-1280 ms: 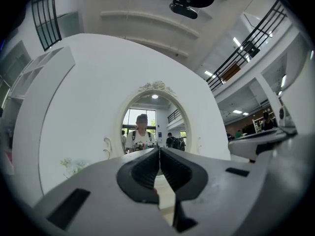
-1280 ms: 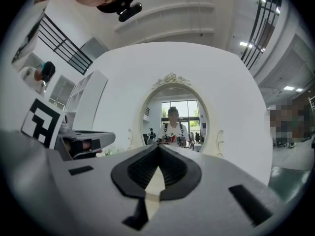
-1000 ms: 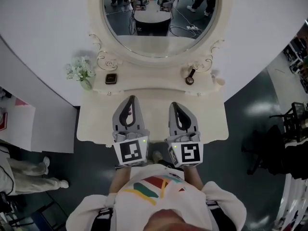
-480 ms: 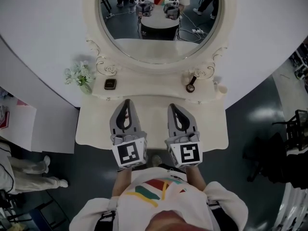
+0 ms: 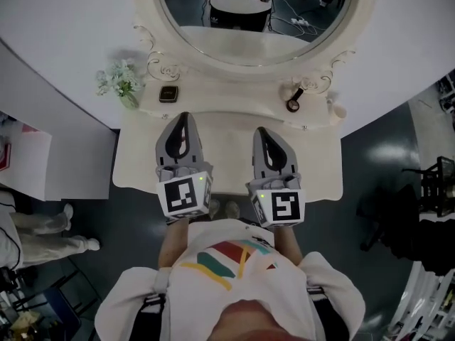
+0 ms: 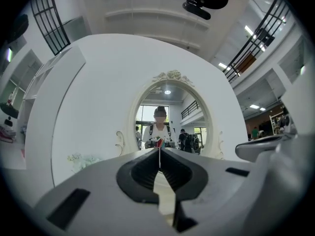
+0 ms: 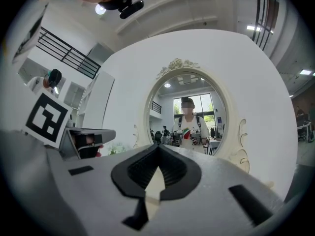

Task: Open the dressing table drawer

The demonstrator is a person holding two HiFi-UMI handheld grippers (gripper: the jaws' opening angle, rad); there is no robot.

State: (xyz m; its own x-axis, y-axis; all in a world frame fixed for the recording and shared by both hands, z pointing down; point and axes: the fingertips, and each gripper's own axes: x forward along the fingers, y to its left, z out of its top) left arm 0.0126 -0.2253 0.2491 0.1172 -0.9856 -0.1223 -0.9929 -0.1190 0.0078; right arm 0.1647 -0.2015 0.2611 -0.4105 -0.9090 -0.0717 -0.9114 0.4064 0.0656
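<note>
jaws of left gripper (image 5: pixel 183 116) and right gripper (image 5: pixel 261 131) are shut, empty. drawer not reached yet. next they should dip toward 6 o'clock.

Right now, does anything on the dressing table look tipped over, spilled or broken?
Nothing stands out. The flowers stand upright at the back left, a small dark square thing sits beside them, and a dark handled item lies at the back right. No spill or damage shows.

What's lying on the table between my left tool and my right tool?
Nothing. The head view shows only bare cream tabletop between the left tool and the right tool.
</note>
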